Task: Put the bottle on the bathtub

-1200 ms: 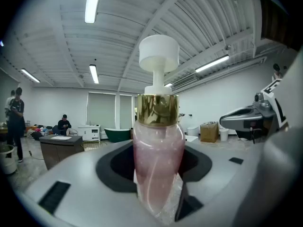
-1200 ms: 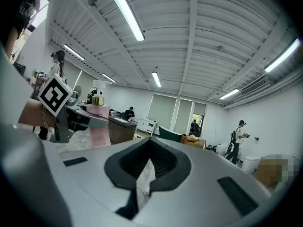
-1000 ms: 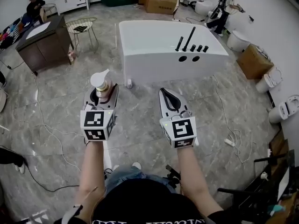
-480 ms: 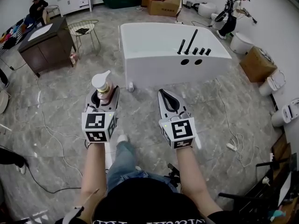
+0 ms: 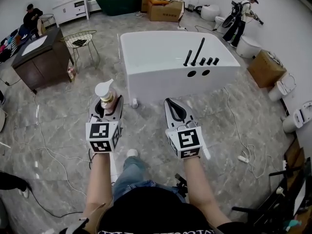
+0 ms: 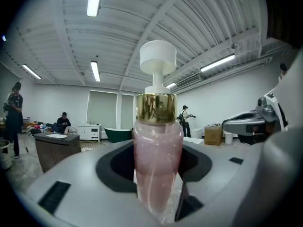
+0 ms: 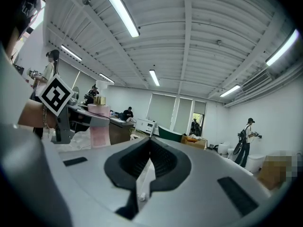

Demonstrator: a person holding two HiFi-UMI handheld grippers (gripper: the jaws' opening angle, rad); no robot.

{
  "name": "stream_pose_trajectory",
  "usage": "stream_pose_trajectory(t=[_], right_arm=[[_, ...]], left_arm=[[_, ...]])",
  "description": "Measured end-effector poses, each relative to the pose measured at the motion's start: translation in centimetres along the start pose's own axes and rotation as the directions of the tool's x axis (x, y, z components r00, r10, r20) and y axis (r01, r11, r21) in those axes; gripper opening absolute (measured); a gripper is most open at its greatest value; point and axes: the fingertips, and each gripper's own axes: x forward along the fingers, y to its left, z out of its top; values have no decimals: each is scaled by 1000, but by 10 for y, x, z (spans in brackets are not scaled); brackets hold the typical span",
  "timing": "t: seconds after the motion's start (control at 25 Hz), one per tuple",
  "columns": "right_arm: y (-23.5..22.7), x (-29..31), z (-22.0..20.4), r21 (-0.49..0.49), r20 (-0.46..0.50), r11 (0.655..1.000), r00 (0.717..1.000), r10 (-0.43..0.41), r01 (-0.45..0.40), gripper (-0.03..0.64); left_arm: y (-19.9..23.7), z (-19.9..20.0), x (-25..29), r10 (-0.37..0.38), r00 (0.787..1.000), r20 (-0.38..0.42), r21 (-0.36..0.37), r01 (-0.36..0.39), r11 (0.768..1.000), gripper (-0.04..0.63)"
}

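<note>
A pink pump bottle (image 5: 106, 97) with a gold collar and white pump head stands upright between the jaws of my left gripper (image 5: 107, 108), which is shut on it. In the left gripper view the bottle (image 6: 157, 162) fills the middle of the picture. The white bathtub (image 5: 161, 77) stands just ahead on the floor, with black taps (image 5: 199, 52) on its right end. My right gripper (image 5: 176, 109) is held level beside the left one, its jaws closed together with nothing in them. The right gripper view shows the bottle (image 7: 99, 126) at the left.
A dark wooden cabinet (image 5: 41, 57) and a wire chair (image 5: 83, 40) stand at the left. Cardboard boxes (image 5: 264, 65) and toilets (image 5: 280, 87) line the right wall. Cables (image 5: 239, 130) trail over the marble floor. A person (image 5: 240, 21) stands at the back right.
The bathtub has come nearer in the head view as I step toward it. Both grippers hold the same pose, the bottle still in the left one.
</note>
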Motion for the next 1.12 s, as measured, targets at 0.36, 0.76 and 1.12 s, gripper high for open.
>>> stream_pose_trajectory(t=[0.36,0.76,1.12], right_arm=[[-30,130,-2,2,-31,1000,999,-25,25,15],[-44,253,-14,22,-104,999,994,-45,48,15],[-54,297,-33,10,-163,1000,986,-27,29,15]], left_arm=[[74,2,116,-39,999,7,-9,39,999,218],[141,-9,226,-106,994,-23,-34,105,994,218],[157,-25,272,-130,990,-50,-63,127,990,218]])
